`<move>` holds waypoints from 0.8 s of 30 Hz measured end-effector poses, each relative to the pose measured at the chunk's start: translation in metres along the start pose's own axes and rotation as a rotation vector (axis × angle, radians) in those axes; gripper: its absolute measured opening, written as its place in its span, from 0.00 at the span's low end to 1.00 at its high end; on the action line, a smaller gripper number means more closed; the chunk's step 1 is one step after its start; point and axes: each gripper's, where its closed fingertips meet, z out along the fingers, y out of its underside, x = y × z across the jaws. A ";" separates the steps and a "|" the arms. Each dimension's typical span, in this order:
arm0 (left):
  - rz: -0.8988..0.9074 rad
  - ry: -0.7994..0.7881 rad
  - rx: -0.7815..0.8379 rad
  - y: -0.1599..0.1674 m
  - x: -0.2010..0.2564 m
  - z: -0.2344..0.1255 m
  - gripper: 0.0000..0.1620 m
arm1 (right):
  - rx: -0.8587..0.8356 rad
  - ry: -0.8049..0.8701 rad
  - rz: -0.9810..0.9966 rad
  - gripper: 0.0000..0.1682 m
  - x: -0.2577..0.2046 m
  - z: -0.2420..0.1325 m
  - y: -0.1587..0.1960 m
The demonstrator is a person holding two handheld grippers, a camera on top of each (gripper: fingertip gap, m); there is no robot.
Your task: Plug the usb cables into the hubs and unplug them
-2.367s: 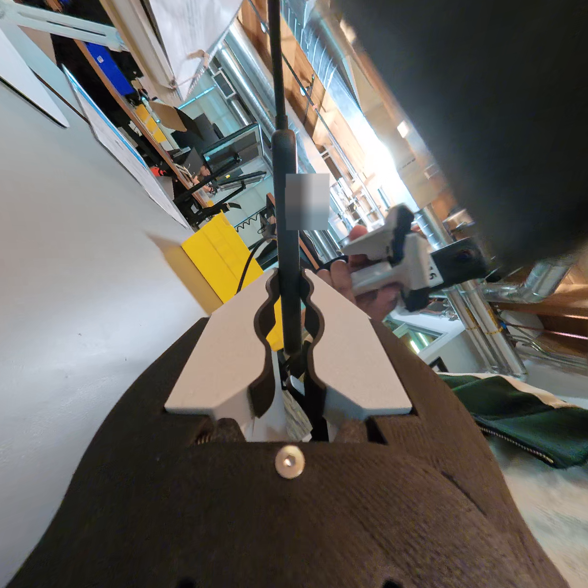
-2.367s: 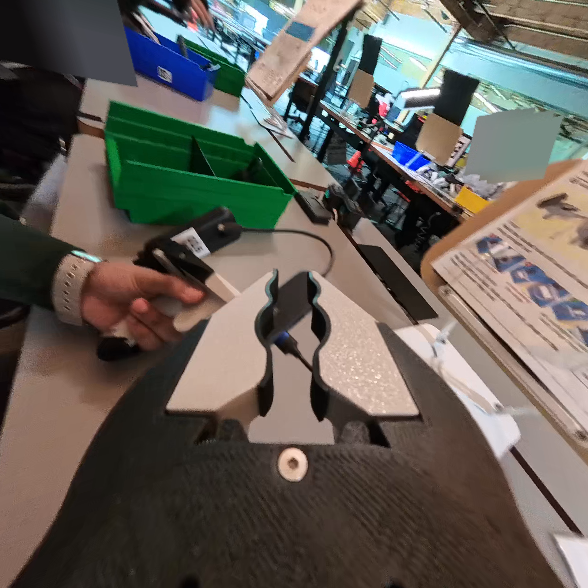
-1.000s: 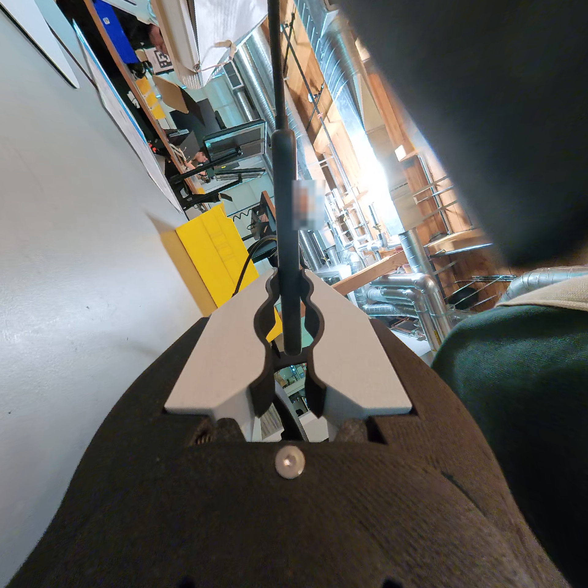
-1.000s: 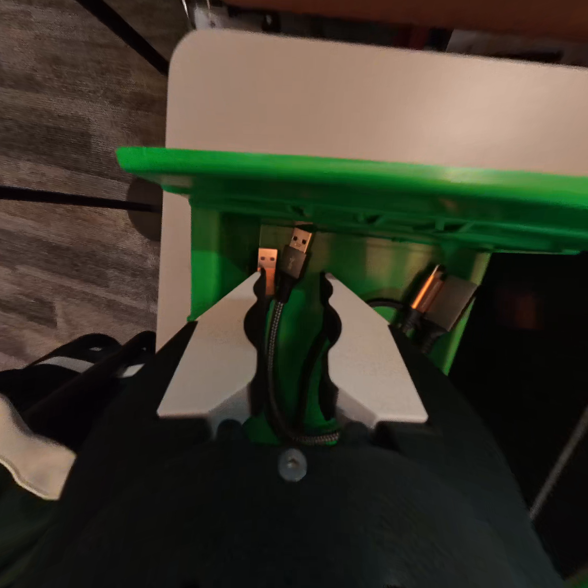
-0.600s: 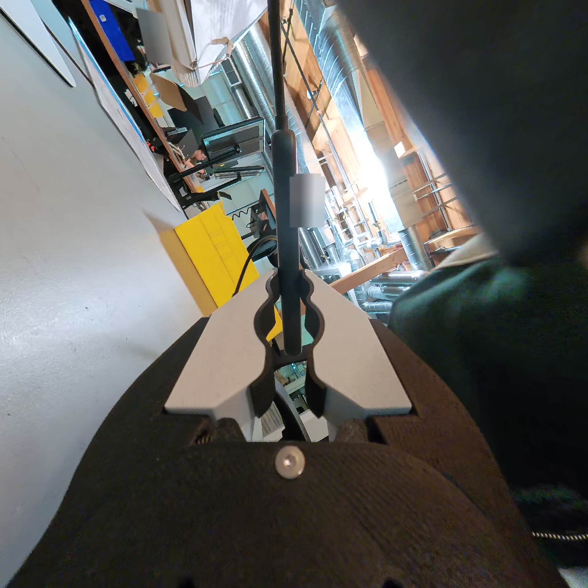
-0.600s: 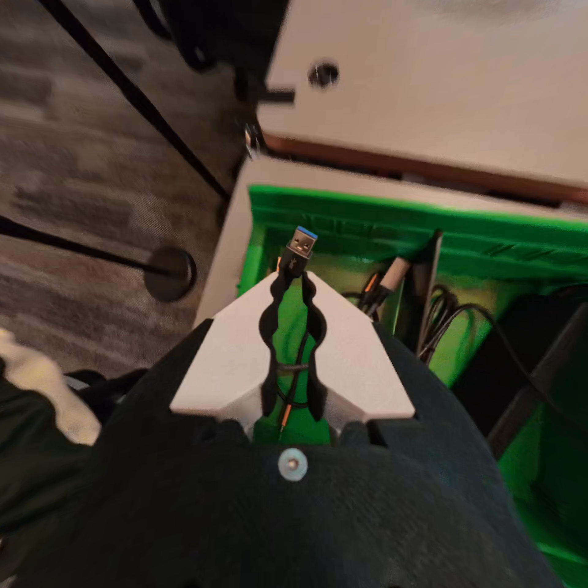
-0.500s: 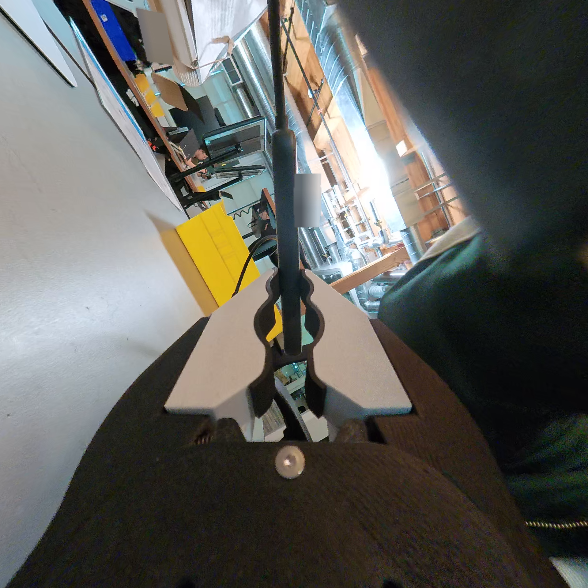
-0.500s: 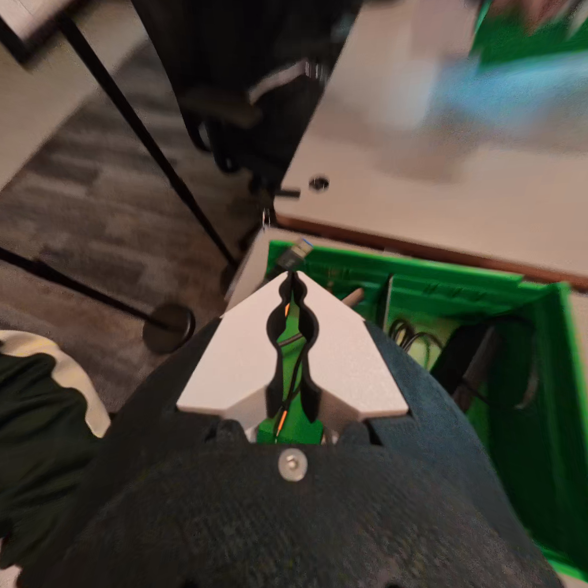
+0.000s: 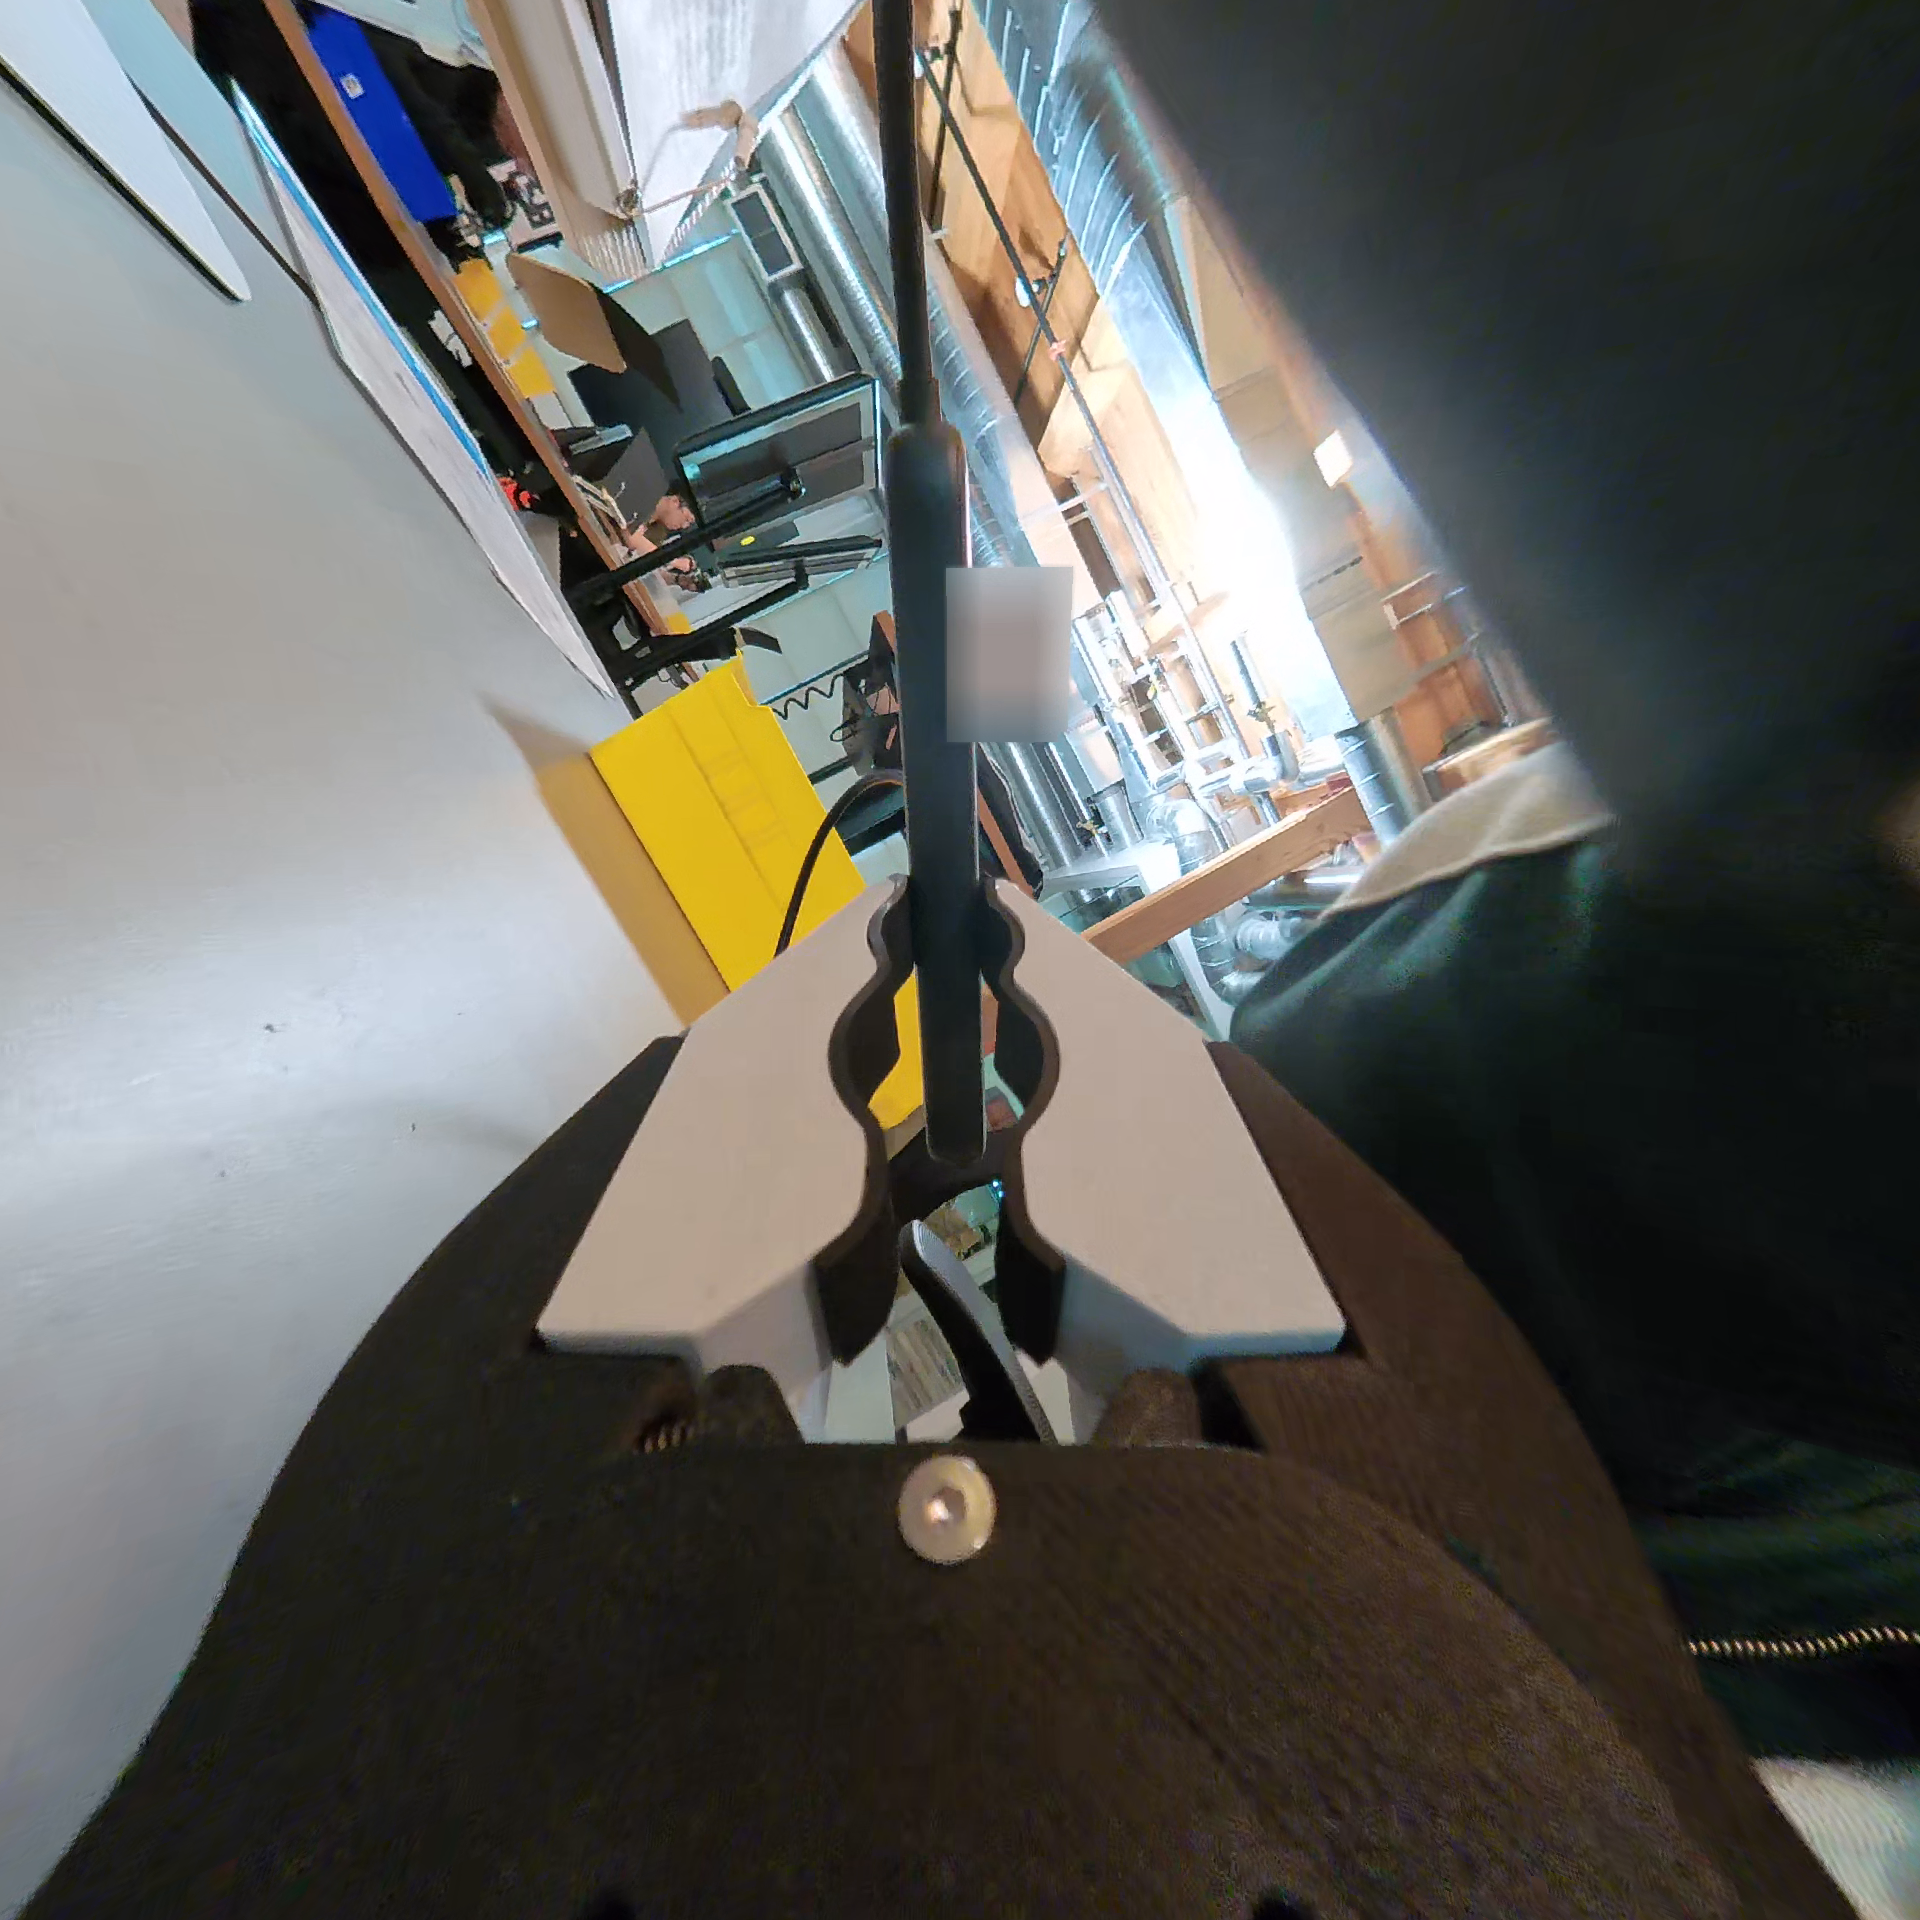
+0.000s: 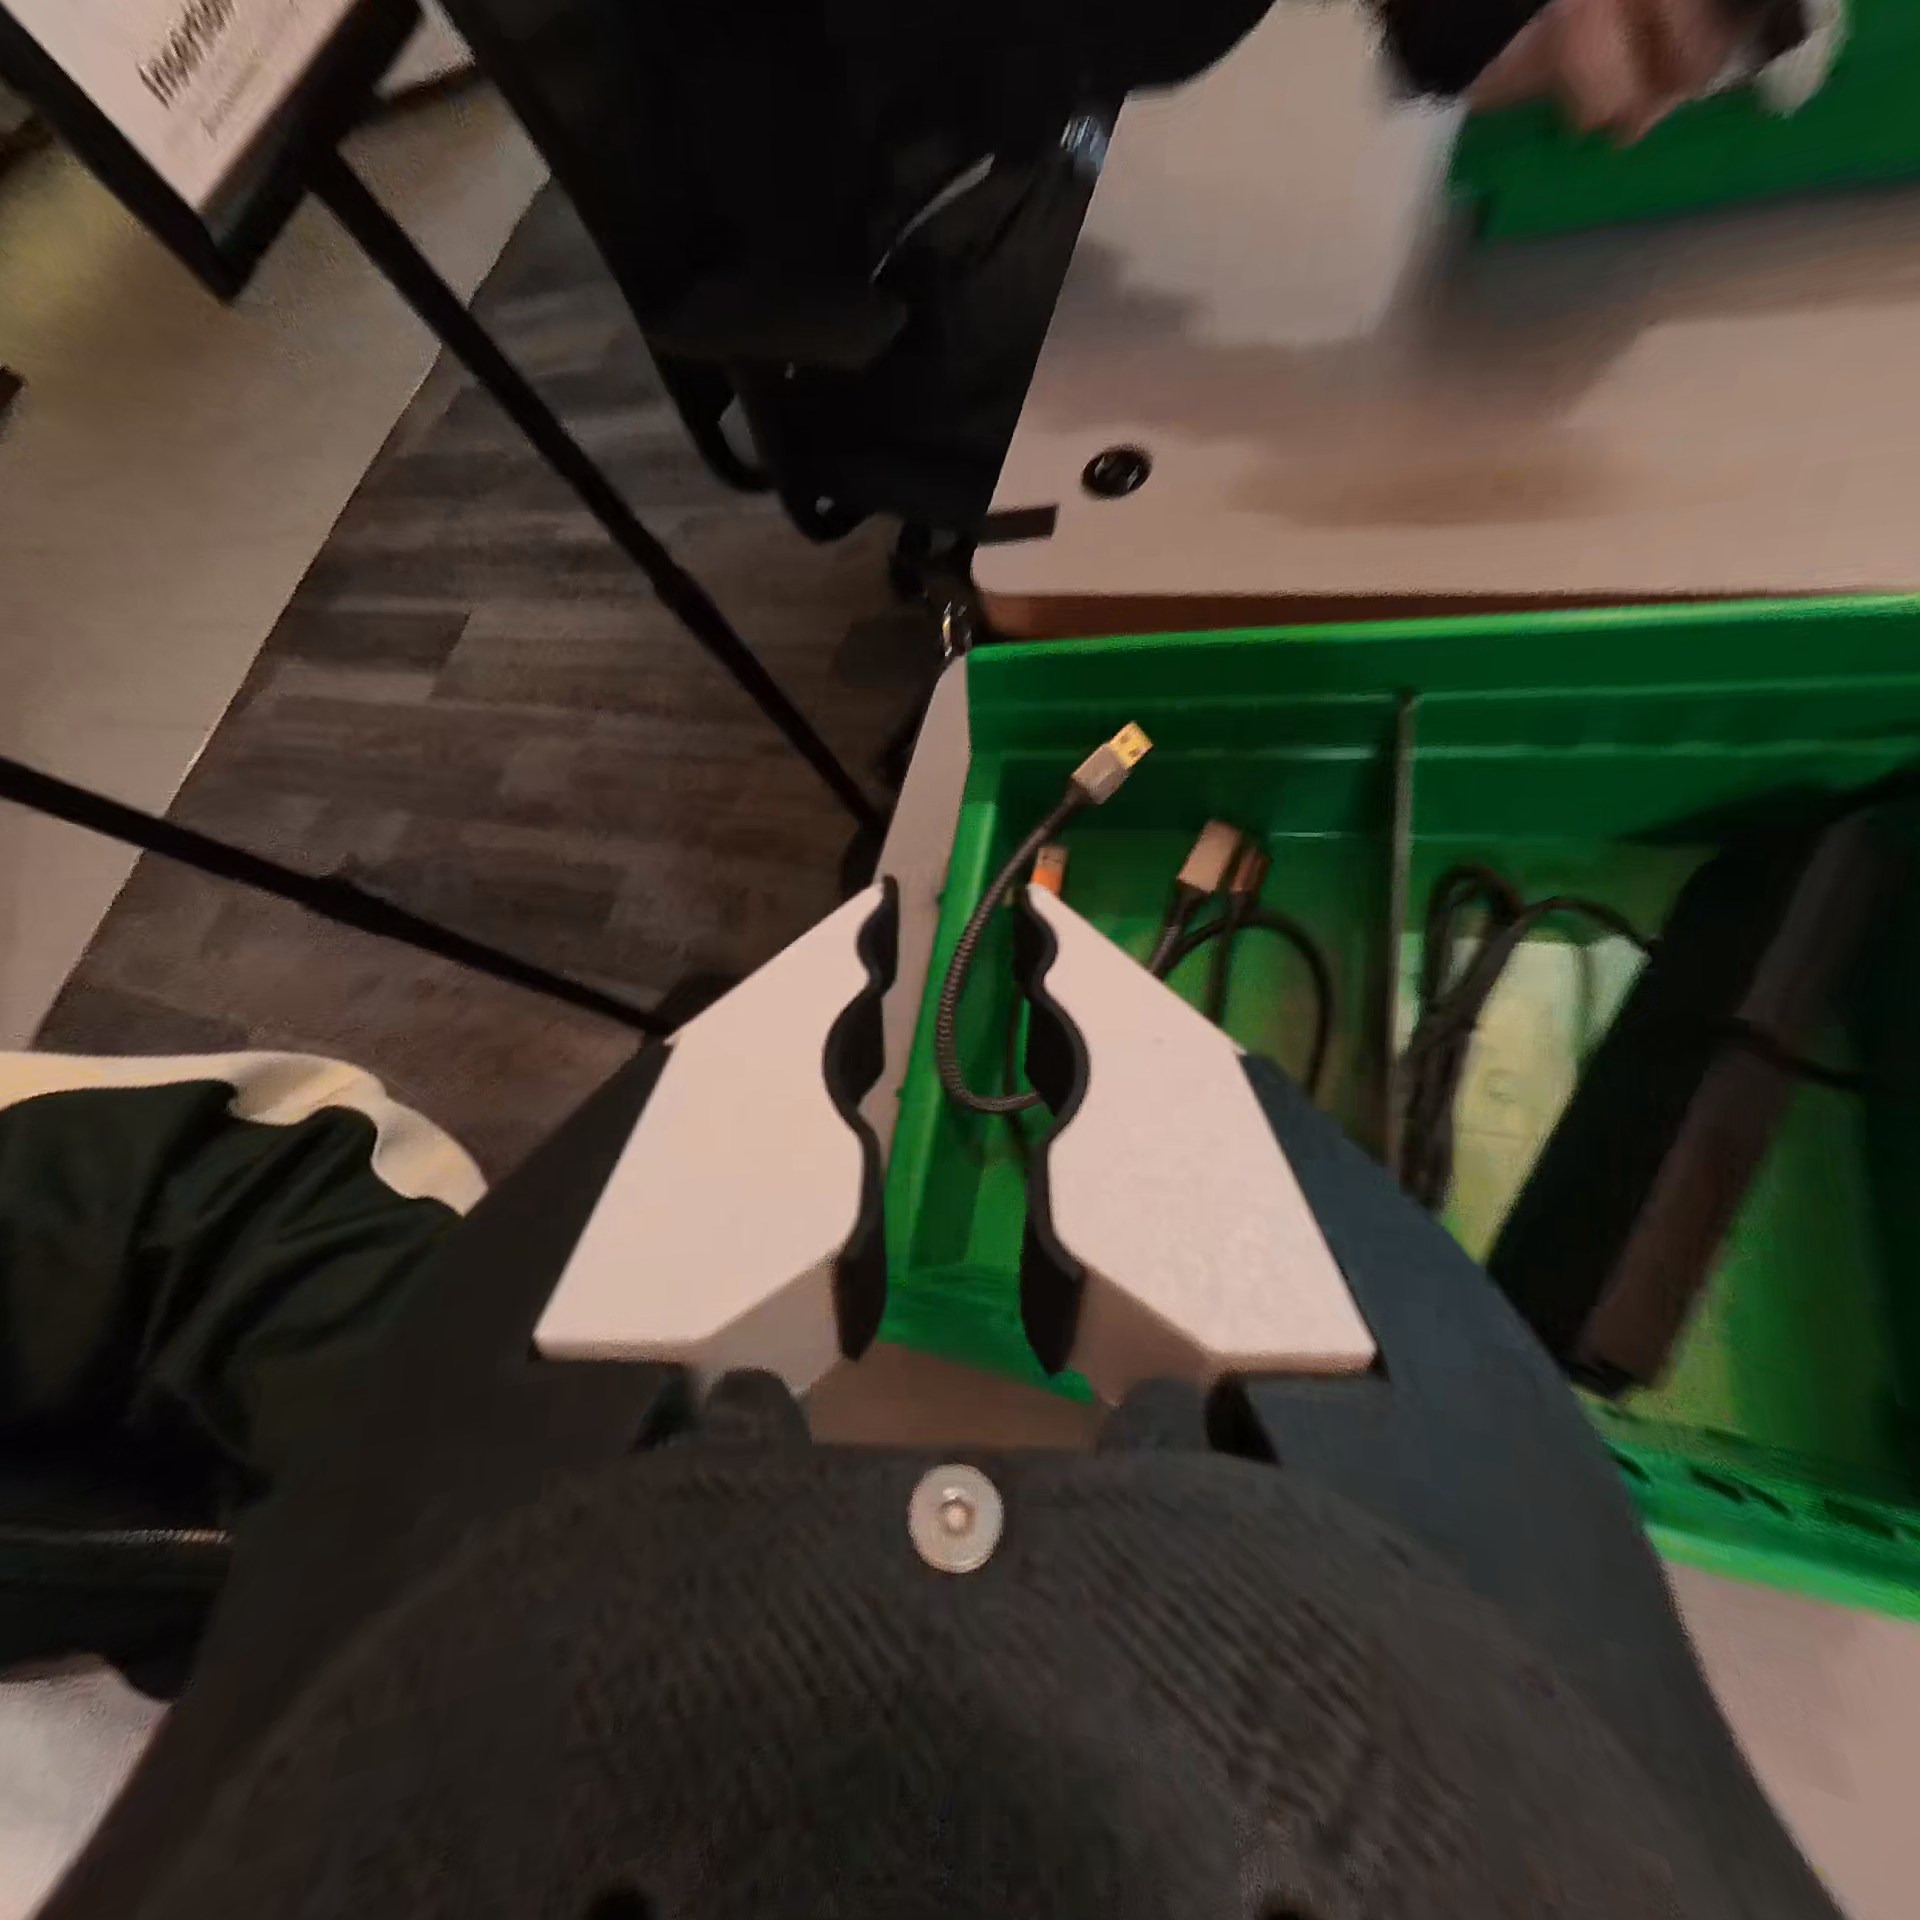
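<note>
In the left wrist view my left gripper point(image 9: 945, 896) is shut on a slim black usb hub point(image 9: 932, 644), seen edge-on, whose black lead point(image 9: 902, 208) runs on out of the top of the view. In the right wrist view my right gripper point(image 10: 954, 900) is open and empty above the left compartment of a green bin point(image 10: 1455, 665). A braided usb cable point(image 10: 961, 997) with a metal plug point(image 10: 1117, 756) lies in that compartment and shows between the fingers. More usb cables with copper-coloured plugs point(image 10: 1218, 864) lie beside it. A long black hub-like block point(image 10: 1704, 1101) lies in the right compartment.
A yellow bin point(image 9: 717, 831) stands on the white table point(image 9: 260, 935) beyond the left gripper. A dark green sleeve point(image 9: 1558, 1091) fills the right of that view. A second green bin point(image 10: 1662, 166) with a hand point(image 10: 1621, 52) on it is far on the table point(image 10: 1351, 416). Black table legs point(image 10: 582, 488) cross the floor at left.
My right gripper rose from beside the green bin to above it, was shut half a second ago and has now opened over the braided cable. My left gripper has kept hold of the hub.
</note>
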 end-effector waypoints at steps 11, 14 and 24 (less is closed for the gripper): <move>-0.024 0.018 0.013 -0.005 0.002 -0.006 0.06 | -0.408 0.188 -0.058 0.24 0.037 0.123 0.055; -0.017 0.009 0.016 -0.005 0.002 -0.006 0.06 | -0.369 0.205 -0.107 0.13 0.038 0.122 0.046; -0.008 0.003 -0.006 0.000 0.002 -0.003 0.06 | 0.061 0.207 -0.592 0.02 -0.029 0.002 -0.011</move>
